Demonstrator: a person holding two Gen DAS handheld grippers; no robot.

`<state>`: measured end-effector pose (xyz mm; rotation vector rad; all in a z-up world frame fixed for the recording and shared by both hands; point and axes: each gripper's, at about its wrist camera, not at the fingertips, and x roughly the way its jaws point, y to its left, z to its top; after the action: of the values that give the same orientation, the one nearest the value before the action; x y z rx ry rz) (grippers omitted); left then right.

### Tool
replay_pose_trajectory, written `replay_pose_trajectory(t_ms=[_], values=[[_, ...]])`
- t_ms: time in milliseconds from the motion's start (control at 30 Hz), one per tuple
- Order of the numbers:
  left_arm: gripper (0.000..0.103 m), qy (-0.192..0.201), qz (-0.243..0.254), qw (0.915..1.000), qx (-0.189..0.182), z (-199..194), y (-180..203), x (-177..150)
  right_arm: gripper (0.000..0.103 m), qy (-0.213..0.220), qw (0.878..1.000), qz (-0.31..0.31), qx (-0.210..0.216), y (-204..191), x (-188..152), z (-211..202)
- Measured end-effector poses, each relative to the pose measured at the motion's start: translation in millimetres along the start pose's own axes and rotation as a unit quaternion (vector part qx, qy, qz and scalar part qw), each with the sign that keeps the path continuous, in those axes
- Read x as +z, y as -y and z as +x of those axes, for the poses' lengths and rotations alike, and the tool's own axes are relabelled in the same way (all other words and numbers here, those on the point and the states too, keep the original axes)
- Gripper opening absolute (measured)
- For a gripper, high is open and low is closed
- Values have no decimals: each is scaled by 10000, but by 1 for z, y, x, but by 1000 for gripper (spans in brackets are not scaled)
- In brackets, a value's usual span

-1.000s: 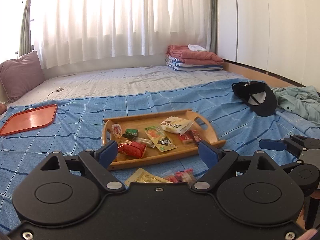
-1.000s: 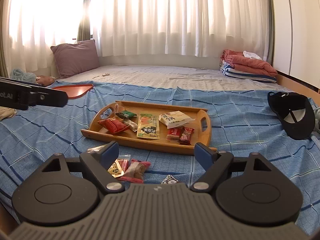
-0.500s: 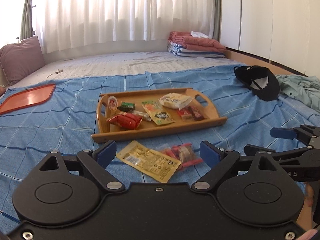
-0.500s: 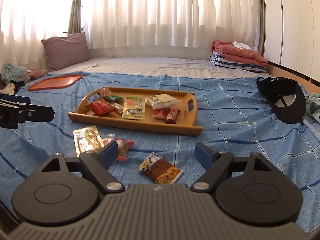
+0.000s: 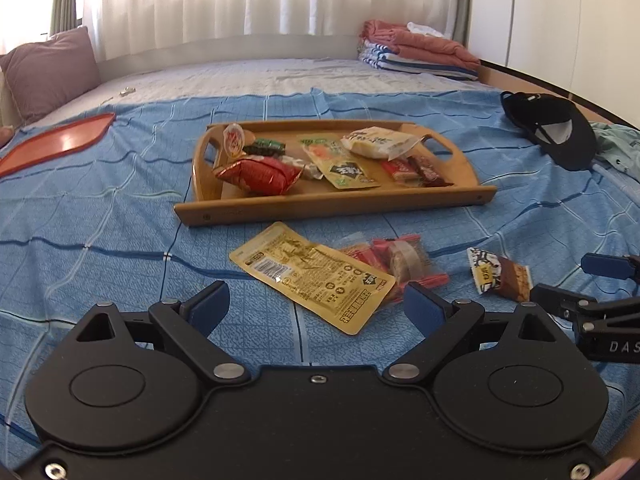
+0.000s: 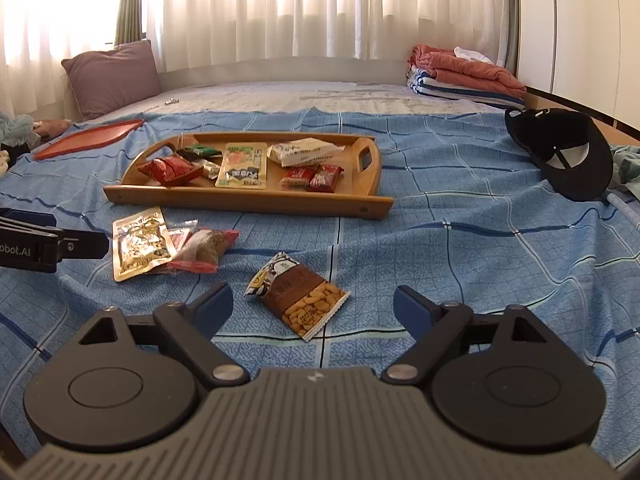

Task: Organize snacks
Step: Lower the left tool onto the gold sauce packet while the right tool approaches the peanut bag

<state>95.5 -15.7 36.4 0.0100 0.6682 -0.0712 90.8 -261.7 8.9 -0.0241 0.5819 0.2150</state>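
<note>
1. Three loose snacks lie on the blue bedspread (image 6: 460, 208) in front of the wooden tray (image 6: 248, 200): a yellow foil pouch (image 5: 312, 276), a red-edged clear packet (image 5: 400, 260) partly tucked under it, and a brown nut packet (image 6: 298, 298). Several other snacks already sit inside the tray.

2. Left tool (image 5: 316, 306) hangs just short of the yellow foil pouch with its jaws spread wide and nothing between them. Right tool (image 6: 312, 306) is likewise wide open and empty, with the nut packet lying between its fingertips and a little ahead.

3. Flat pouches on soft bedding are the main hazard (in my judgement): closing jaws could pinch the bedspread along with the wrapper, or slide off the slick foil.

4. Because the yellow pouch overlaps the clear packet, a grab there may drag both, and one could drop short of the tray.

5. Both tools work near each other, so reaching at once risks a bump.

6. The tray rim stands raised; a low carry could catch a packet on it and nudge the tray.
</note>
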Motion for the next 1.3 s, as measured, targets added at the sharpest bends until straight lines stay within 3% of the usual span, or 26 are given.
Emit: replay_pose_trajectory(t_ms=[367, 600, 933, 1300], values=[[94, -305, -731, 9968, 92, 44, -2, -1, 99, -224, 9996, 173, 30, -6, -4, 35], [94, -352, -1289, 9895, 549, 71, -9, 11, 100, -355, 9992, 180, -22, -11, -7, 51], [96, -372, -1107, 9889, 914, 92, 4, 15, 103, -305, 9995, -58, -76, -18, -15, 54], [96, -601, -993, 9873, 1088, 82, -8, 12, 103, -250, 9997, -53, -66, -19, -17, 53]])
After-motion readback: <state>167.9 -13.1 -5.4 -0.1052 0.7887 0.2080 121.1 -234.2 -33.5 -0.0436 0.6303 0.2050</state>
